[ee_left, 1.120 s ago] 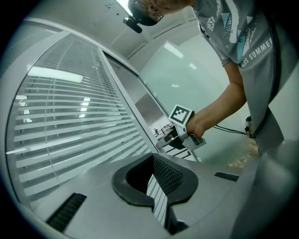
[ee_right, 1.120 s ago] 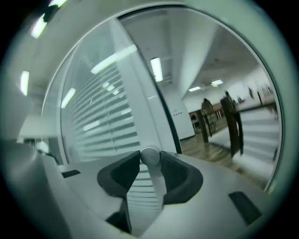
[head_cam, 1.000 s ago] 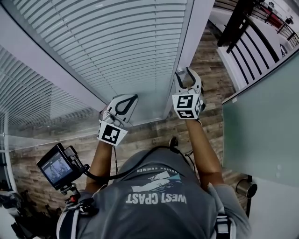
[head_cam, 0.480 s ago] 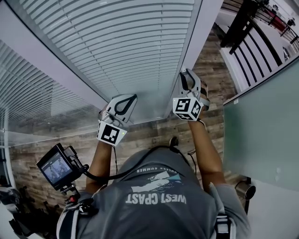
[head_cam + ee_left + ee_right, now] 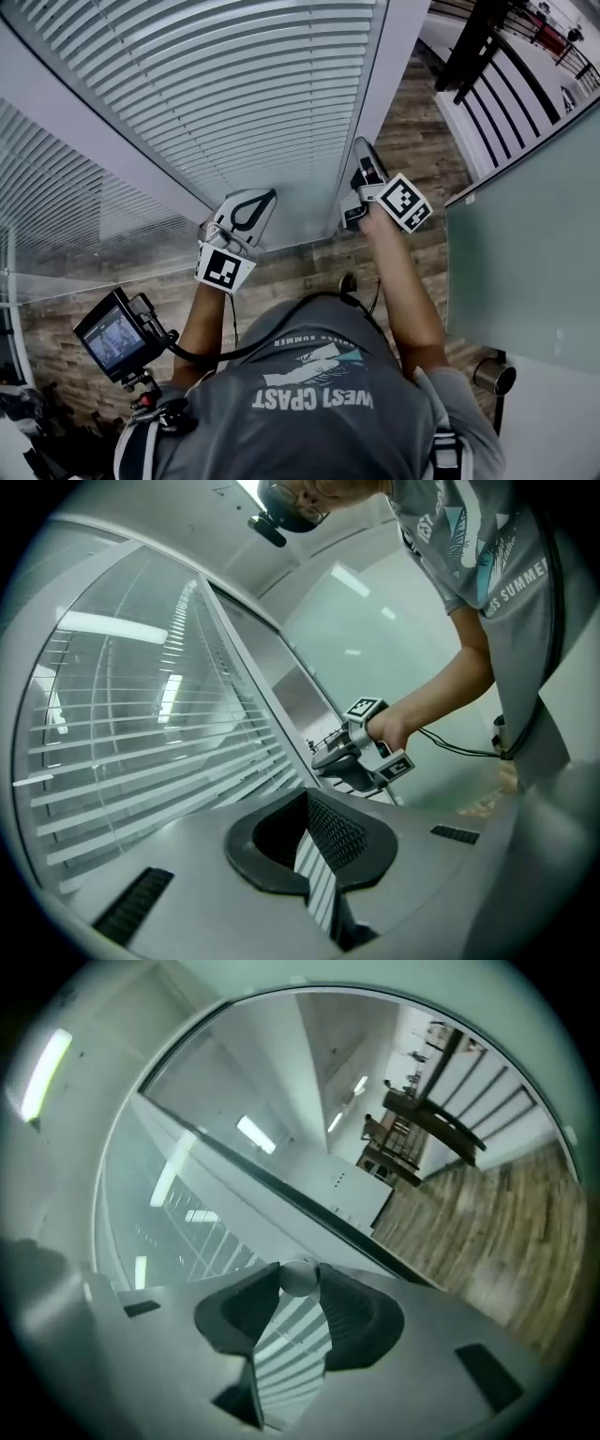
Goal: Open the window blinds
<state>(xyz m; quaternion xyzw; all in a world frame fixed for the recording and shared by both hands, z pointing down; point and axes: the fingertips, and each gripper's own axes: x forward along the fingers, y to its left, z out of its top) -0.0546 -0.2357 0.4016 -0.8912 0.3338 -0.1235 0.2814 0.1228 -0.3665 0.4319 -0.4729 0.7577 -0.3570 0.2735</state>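
My right gripper (image 5: 362, 156), jaws part-closed, pinches the blinds' small round knob (image 5: 299, 1277) at its tips, at one o'clock in the head view. The left gripper (image 5: 266, 195) hangs at nine, tips together, empty. The blinds (image 5: 234, 84) fill eleven o'clock; I judge knob-turning in hand, next needing a wrist roll without slipping.

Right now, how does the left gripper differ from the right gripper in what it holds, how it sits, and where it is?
The left gripper has its jaws together on nothing; the right gripper pinches a small grey ball at its jaw tips. The left gripper sits flat; the right gripper is tilted onto its side. The left gripper faces the blind slats; the right gripper is at the frame beside them. Both reach forward toward the blind slats and frame.
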